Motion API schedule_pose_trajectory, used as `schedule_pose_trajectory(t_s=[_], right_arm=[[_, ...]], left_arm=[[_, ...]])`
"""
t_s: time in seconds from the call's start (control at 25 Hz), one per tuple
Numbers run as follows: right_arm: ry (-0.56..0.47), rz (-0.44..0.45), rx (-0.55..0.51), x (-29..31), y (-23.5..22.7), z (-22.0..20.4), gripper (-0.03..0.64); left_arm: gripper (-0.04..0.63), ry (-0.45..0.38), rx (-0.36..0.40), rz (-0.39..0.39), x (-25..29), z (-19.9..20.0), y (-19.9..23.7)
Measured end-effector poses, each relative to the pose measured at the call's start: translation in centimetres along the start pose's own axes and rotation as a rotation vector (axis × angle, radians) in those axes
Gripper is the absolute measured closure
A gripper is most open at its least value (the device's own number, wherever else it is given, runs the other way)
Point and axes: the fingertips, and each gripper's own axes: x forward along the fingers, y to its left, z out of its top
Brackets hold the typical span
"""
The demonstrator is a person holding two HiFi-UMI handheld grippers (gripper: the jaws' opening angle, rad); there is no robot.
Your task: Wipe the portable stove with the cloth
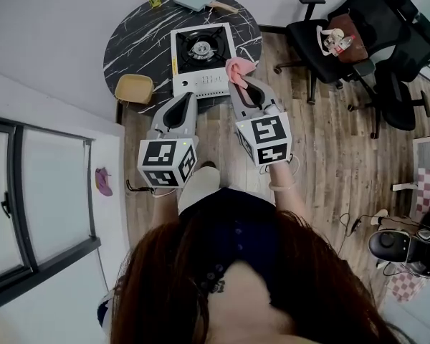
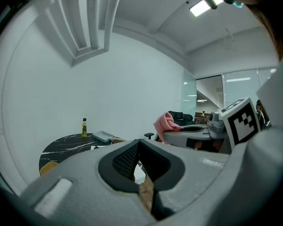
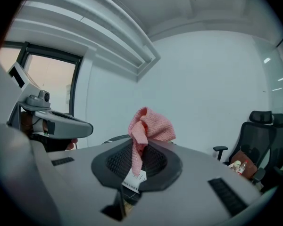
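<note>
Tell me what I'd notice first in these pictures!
The pink cloth jumps out first: it is pinched in the right gripper and sticks up like a little flag. Just ahead of it, the white stove sits on a round black table by the wall. The left gripper is beside the right one, shut and holding nothing.
</note>
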Motion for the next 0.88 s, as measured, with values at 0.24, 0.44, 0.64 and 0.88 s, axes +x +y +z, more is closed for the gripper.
schedule_pose_trajectory(t_s=[0.24,0.44,0.64,0.88], right_arm=[[0.002,0.002,0.012,-1.6,0.6,-0.6,0.581],[-0.003,-0.004,0.021,-2.8,1.0,-0.8,0.581],[0.000,-0.015,0.021,-4.1,1.6,-1.3,0.581],[-0.004,-0.019,0.027,-6.3,2.3,-1.7,0.581]], left_arm=[[0.583,0.003,0.001,0.009,-1.6,-0.4,-0.8],[0.583,0.007,0.009,0.015,-2.7,-0.7,-1.0],[0.583,0.014,0.018,0.009,-3.9,-1.3,-1.9],[0.583,0.020,0.030,-0.001,-5.7,-2.0,-3.6]])
